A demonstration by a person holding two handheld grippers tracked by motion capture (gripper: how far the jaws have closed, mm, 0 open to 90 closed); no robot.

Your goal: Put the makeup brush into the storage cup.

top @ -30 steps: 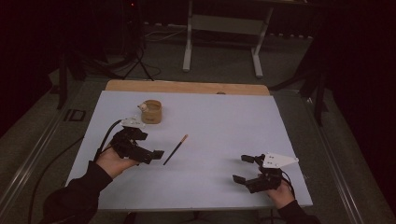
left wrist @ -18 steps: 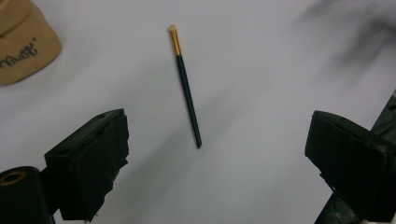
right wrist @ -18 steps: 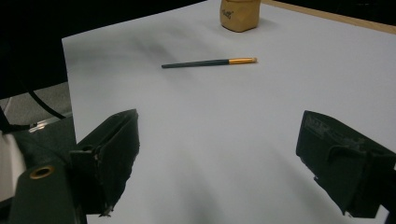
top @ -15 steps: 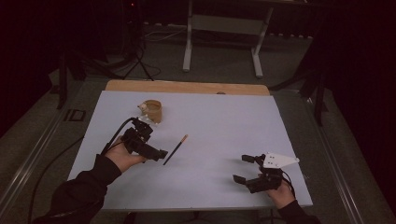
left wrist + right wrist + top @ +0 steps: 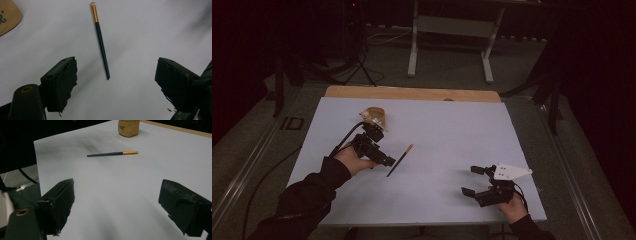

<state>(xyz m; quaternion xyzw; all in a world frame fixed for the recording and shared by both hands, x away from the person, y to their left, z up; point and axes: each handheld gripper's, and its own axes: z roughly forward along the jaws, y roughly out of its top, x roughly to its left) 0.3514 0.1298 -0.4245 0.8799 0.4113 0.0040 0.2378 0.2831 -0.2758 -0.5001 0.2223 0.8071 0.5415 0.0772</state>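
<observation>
Left gripper: I am holding my left gripper (image 5: pixel 382 150) over the left half of the table, its jaws spread wide with nothing between them; in the left gripper view (image 5: pixel 116 80) both black pads are framing bare white surface

Right gripper: I am keeping my right gripper (image 5: pixel 474 181) low near the front right corner of the table, jaws parted wide and empty; in the right gripper view (image 5: pixel 116 202) the pads are standing well apart over the sheet

Brush: a slim brush (image 5: pixel 400 160) with a dark handle, a gold ferrule and a pale tip is lying flat on the white surface, just beside my left gripper on its right side and touching neither jaw; in the left gripper view the brush (image 5: pixel 100 40) is pointing away from me, its dark end lying ahead of the gap between the pads; in the right gripper view the brush (image 5: pixel 112 153) is lying crosswise, well ahead of the jaws

Tan container: a small tan container (image 5: pixel 374 115) is sitting toward the far left of the table, just beyond my left gripper; it is showing at the top of the right gripper view (image 5: pixel 128 127), beyond the brush, and its edge is peeking into the top left corner of the left gripper view (image 5: pixel 8 16)

Table: the white sheet (image 5: pixel 452 135) is covering the top, with a strip of bare wood (image 5: pixel 412 93) showing along the far edge

Hands: my left hand (image 5: pixel 349 160) is gripping its tool from behind, dark sleeve reaching in from the bottom left; my right hand (image 5: pixel 512 206) is holding the other tool at the front edge
</observation>
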